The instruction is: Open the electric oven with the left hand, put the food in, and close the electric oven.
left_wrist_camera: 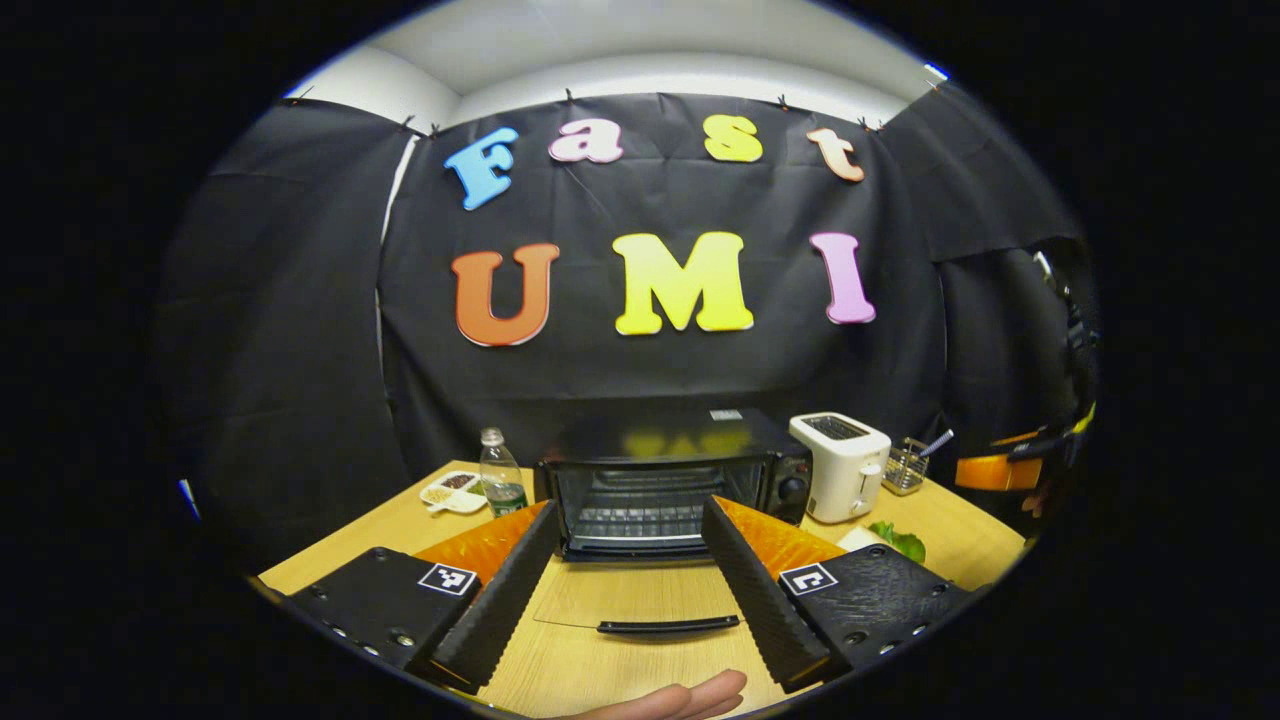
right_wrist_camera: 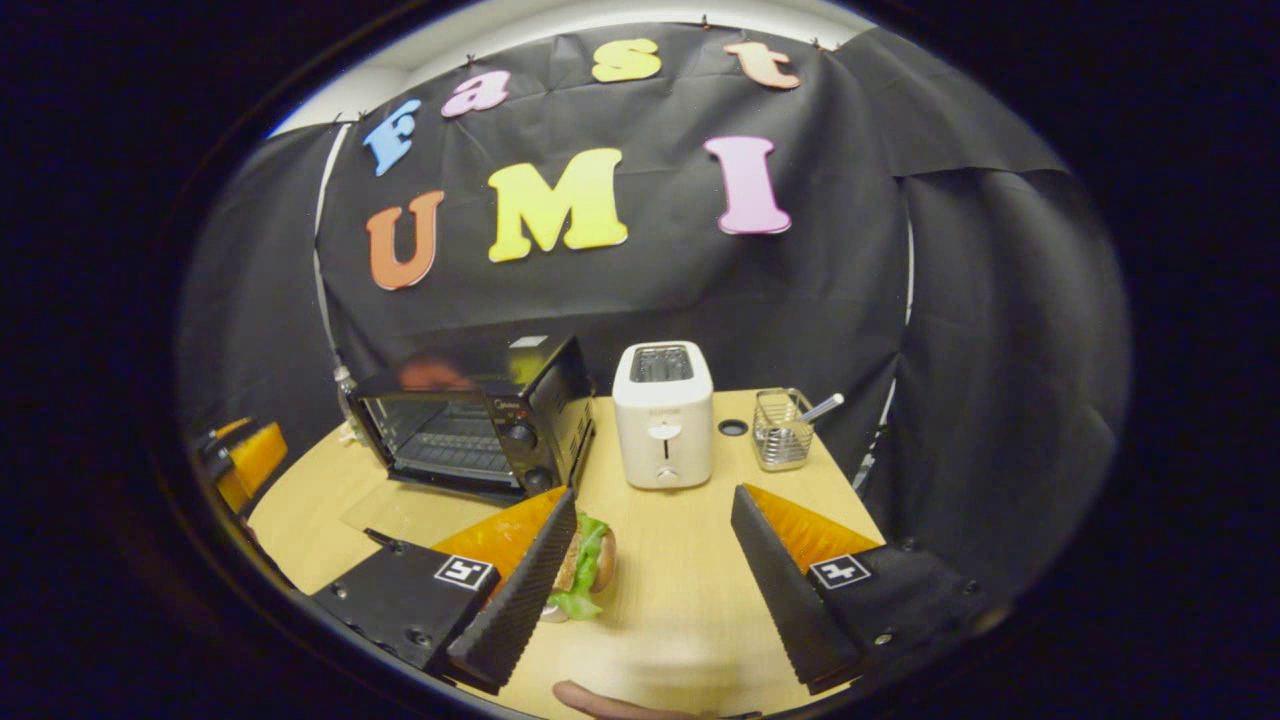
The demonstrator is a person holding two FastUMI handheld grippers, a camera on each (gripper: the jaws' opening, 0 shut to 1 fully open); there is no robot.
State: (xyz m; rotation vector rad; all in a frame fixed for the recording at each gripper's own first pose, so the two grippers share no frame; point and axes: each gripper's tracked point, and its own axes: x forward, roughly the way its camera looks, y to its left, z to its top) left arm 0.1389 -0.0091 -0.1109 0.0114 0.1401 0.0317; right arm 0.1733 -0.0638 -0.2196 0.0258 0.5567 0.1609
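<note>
1. In the left gripper view, a small white dish (left_wrist_camera: pixel 452 492) of food bits and a clear bottle (left_wrist_camera: pixel 500 474) stood at the far left of the wooden surface (left_wrist_camera: pixel 640 670), just beside the electric oven (left_wrist_camera: pixel 672 480).
2. The electric oven sat at the middle back of the surface with its glass door (left_wrist_camera: pixel 640 598) folded fully down and lying flat toward the camera, handle (left_wrist_camera: pixel 668 626) nearest; the wire rack inside was in plain sight.
3. The left gripper (left_wrist_camera: pixel 632 585) was spread wide and held nothing; its two black fingers (left_wrist_camera: pixel 500 600) flanked the lowered door, the oven's mouth lying straight ahead between them.
4. To the right of the oven stood a white toaster (left_wrist_camera: pixel 842 465), then a wire basket (left_wrist_camera: pixel 905 468) with a utensil in it; a bit of green lettuce (left_wrist_camera: pixel 900 542) peeked out above the right finger.
5. In the right gripper view, the oven stood at the left, the toaster in the middle and the basket to its right.
6. The food, a burger (right_wrist_camera: pixel 588 566) with lettuce, lay on the surface in front of the toaster, right against the inner face of the left finger (right_wrist_camera: pixel 520 595) and partly hidden by it.
7. The right gripper (right_wrist_camera: pixel 648 590) was released, fingers far apart, the right finger well clear of the burger.
</note>
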